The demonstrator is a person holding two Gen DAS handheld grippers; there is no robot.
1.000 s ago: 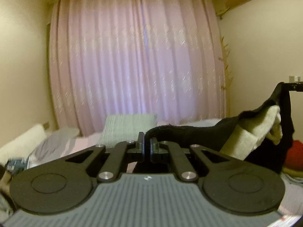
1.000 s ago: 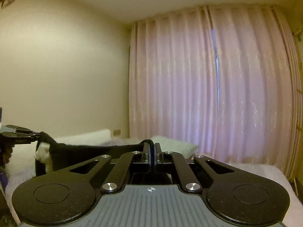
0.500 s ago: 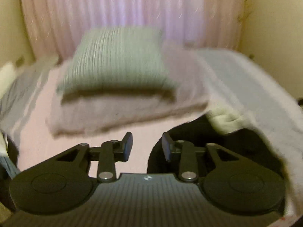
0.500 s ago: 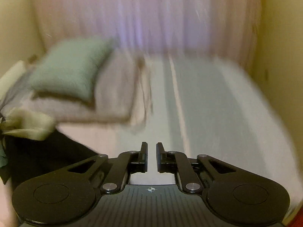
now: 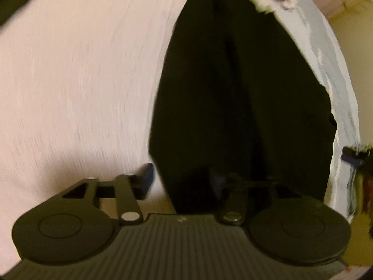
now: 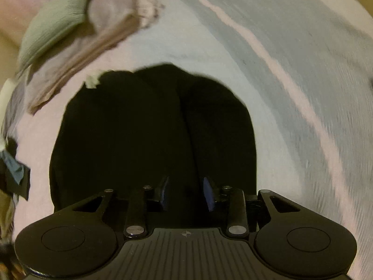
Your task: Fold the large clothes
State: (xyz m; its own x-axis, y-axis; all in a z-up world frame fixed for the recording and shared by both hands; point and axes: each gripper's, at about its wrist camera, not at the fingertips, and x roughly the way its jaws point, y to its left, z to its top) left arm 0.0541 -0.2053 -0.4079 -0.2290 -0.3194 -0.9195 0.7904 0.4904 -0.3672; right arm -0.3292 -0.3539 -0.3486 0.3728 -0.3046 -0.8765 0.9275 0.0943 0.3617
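Observation:
A large black garment (image 5: pixel 233 93) lies spread on the pink bed sheet (image 5: pixel 81 81). In the right wrist view the same garment (image 6: pixel 151 128) shows a centre crease and a scrap of pale lining (image 6: pixel 92 81) at its far left corner. My left gripper (image 5: pixel 184 179) is open wide at the garment's near edge; its left finger is over the sheet and its right finger over the black cloth. My right gripper (image 6: pixel 186 191) is open just above the near part of the garment, with nothing between its fingers.
A green pillow (image 6: pixel 53 21) rests on a folded grey-brown blanket (image 6: pixel 105 32) at the head of the bed. A blue-grey bedcover with a pink stripe (image 6: pixel 291 70) fills the right side. Loose dark and blue cloth (image 6: pixel 14 175) lies at the left edge.
Both grippers were shut on the black garment, held up facing the curtain. They swung down toward the bed and opened, and the garment now lies on the sheet.

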